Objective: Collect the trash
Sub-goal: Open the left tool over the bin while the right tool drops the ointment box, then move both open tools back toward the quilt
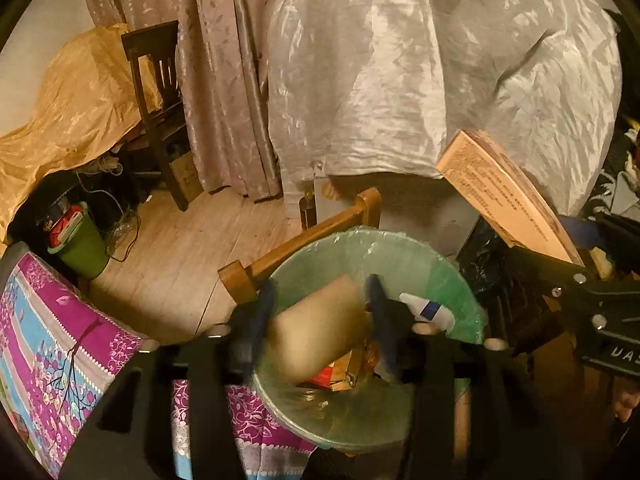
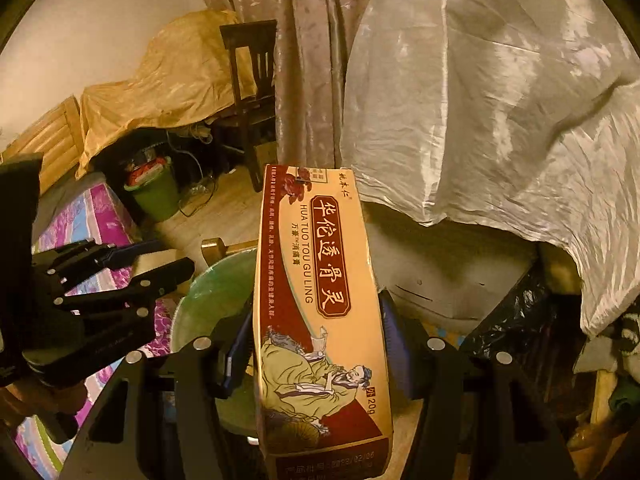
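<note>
- Left gripper [image 1: 320, 312] poised over the lined bin [image 1: 448, 276], jaws parted; blurred tan box [image 1: 320, 336] between the blue pads [image 1: 378, 304], clear of both, above the bin's mouth.
- Right gripper [image 2: 316, 344] clamped on a long yellow medicine carton [image 2: 316, 280], carton pointing away along the fingers, its far end past the bin rim [image 2: 212, 280].
- White tube [image 1: 428, 310] lying inside the bin, just right of the left gripper.

Bin [image 1: 440, 276] mouth open on far side – near part blocked by blurred beige object [image 1: 320, 328] and spray bottle [image 1: 428, 310]. Wooden rail [image 1: 304, 244] crowds far-left rim, black bag [image 1: 484, 256] right rim. Bare floor [image 1: 180, 256] free beyond rail – white drape [image 1: 400, 80] walls far side.
</note>
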